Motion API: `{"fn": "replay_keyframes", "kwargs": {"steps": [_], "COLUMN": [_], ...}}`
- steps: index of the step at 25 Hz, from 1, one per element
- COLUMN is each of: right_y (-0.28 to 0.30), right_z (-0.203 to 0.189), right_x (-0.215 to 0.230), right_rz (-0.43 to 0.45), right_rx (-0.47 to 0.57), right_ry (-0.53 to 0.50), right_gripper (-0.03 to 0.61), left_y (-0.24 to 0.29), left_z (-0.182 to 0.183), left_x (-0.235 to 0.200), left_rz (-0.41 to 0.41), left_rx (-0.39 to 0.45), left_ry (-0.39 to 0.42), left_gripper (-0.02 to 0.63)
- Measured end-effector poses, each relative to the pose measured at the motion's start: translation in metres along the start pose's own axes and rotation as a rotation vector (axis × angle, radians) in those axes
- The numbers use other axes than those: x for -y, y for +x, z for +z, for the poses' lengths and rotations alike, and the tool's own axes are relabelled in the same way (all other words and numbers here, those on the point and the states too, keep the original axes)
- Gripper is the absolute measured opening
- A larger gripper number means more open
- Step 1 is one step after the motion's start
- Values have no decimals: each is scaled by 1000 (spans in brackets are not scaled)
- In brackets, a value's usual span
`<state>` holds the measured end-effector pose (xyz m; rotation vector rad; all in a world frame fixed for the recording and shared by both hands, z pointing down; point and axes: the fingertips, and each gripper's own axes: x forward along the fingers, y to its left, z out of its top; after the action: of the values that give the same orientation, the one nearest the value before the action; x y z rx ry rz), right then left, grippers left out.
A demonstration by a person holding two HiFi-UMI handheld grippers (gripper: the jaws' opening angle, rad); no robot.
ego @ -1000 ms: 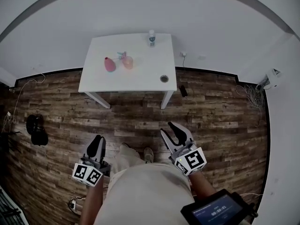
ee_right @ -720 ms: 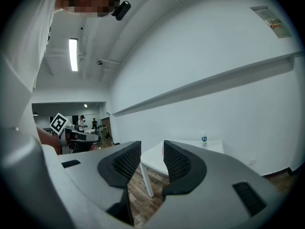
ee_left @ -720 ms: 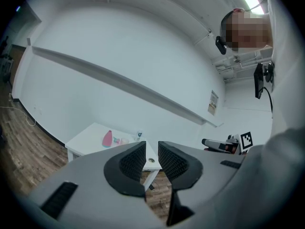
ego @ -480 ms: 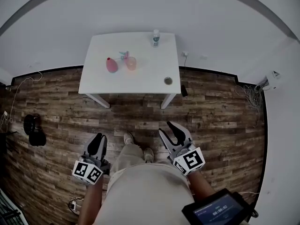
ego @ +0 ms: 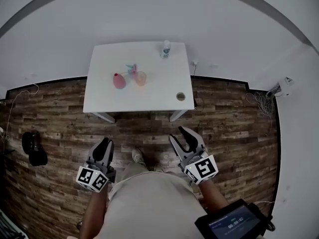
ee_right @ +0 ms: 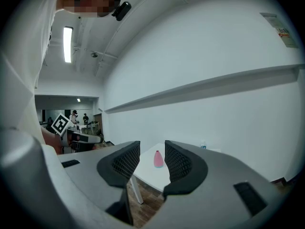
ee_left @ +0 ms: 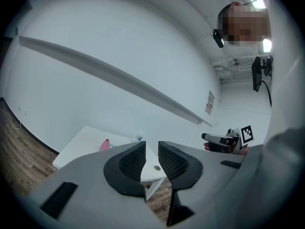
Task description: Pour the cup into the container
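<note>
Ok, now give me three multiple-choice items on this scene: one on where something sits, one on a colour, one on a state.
1. The clear bottle stands on the white table: A at its far edge, by the wall; B at its near left corner; C in its middle.
2. The vase beside the cup is: A green; B black; C pink.
3. The cup is: A held in a gripper; B upright on the table, untouched; C lying on the floor.
Answers: 1 A, the head view shows it on the wall side; 2 C, it is pink in the head and right gripper views; 3 B, it stands on the tabletop with nothing gripping it.
</note>
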<state>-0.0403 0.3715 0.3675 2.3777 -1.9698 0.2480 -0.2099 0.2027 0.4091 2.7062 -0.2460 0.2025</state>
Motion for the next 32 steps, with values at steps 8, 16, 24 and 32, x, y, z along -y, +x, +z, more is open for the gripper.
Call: {"fn": "replay_keyframes", "kwargs": {"steps": [8,16,24,32], "right_y": [48,86,112,145], "right_z": [1,-2,-1,0], "right_x": [7,12,15,31], "right_rz": [-53,-109,-112,-31], "right_rx": [-16,-8,-19,-31], "right_ry": [-14,-31,-50,-65], "right_gripper": [143,143,143,143], "left_y": [25,39,51,72], "left_z": [16,27,39,42], "left_x": [-42,-85,-101,-108], "left_rz": [-52,-89,-97,-70], "left_rx": [-12,3,6,-3], "left_ry": [15,41,31,42], "left_gripper": [74,74,74,74]}}
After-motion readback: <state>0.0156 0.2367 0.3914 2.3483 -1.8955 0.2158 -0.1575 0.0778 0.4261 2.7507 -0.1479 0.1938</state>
